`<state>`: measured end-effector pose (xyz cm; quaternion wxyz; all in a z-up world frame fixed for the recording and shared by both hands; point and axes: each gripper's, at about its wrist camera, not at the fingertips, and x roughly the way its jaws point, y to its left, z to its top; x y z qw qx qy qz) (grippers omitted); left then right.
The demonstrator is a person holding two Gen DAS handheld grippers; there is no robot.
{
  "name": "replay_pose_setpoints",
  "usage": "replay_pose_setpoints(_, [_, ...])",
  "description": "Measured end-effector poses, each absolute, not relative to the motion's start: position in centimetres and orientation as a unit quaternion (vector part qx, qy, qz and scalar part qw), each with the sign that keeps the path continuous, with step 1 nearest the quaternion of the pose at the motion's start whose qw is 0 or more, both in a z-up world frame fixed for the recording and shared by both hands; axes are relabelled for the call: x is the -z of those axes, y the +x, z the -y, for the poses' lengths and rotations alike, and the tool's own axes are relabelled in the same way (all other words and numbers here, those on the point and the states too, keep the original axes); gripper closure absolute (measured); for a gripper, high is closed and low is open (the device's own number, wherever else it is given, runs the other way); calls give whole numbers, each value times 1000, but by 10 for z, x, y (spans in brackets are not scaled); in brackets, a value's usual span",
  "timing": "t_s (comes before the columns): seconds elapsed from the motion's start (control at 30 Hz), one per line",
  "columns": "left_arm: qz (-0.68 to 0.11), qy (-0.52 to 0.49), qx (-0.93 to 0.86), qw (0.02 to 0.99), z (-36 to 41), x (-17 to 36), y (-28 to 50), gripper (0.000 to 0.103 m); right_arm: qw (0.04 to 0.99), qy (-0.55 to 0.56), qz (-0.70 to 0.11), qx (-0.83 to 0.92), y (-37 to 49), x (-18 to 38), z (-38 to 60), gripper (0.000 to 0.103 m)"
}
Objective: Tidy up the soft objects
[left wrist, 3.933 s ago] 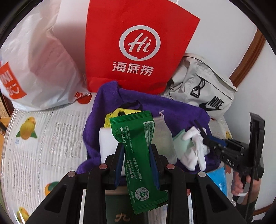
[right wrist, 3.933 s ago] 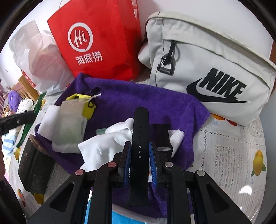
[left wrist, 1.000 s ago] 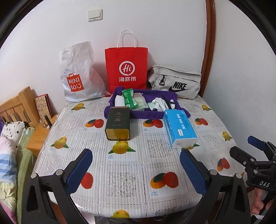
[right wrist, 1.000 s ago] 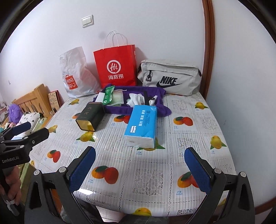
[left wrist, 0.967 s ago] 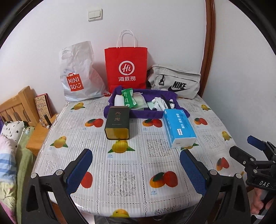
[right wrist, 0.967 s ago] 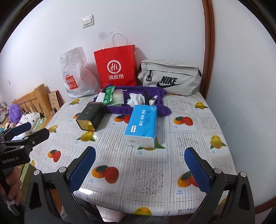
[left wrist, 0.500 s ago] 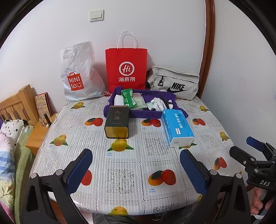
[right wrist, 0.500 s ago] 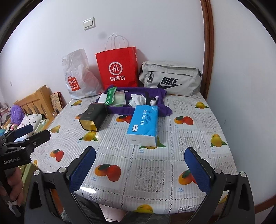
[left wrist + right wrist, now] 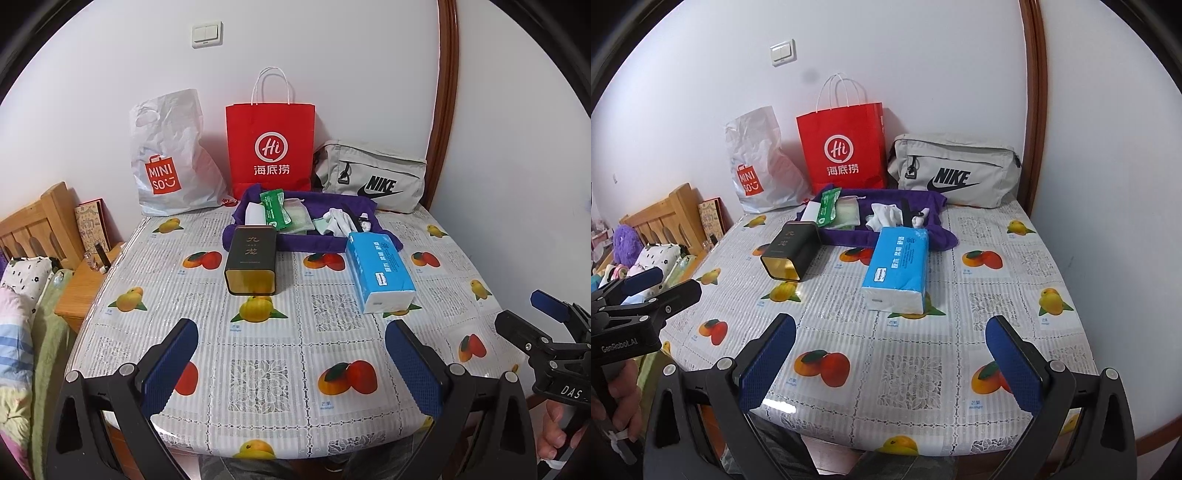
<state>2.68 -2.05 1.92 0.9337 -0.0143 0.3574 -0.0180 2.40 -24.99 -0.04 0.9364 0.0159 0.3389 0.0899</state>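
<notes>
A purple towel [image 9: 317,242] [image 9: 934,205] lies at the far side of the table. On it rest a green packet [image 9: 274,208] [image 9: 826,206], a pale pouch [image 9: 297,218], white socks [image 9: 338,221] [image 9: 884,216] and a black strap [image 9: 907,210]. My left gripper [image 9: 291,363] is open and empty near the table's front edge. My right gripper [image 9: 892,363] is open and empty too, also held back at the front edge. Each shows at the side of the other's view, the right one [image 9: 532,317] and the left one [image 9: 661,284].
A dark tea tin [image 9: 252,260] and a blue tissue pack [image 9: 380,271] lie in front of the towel. A Miniso bag [image 9: 170,162], a red paper bag [image 9: 271,147] and a grey Nike bag [image 9: 373,181] stand against the wall. A bed [image 9: 22,295] is at the left.
Since 3.9 s ago both grippers let go of the green packet and the black strap on the towel and pulled back to the front edge. Over the last second they drifted slightly farther back.
</notes>
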Motion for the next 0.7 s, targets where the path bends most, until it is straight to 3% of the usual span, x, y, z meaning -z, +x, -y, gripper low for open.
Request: replay_pose_setpoints(0.7, [-357, -14, 17, 934, 22, -20, 26, 1, 938, 14, -336, -88, 23, -4, 249, 2])
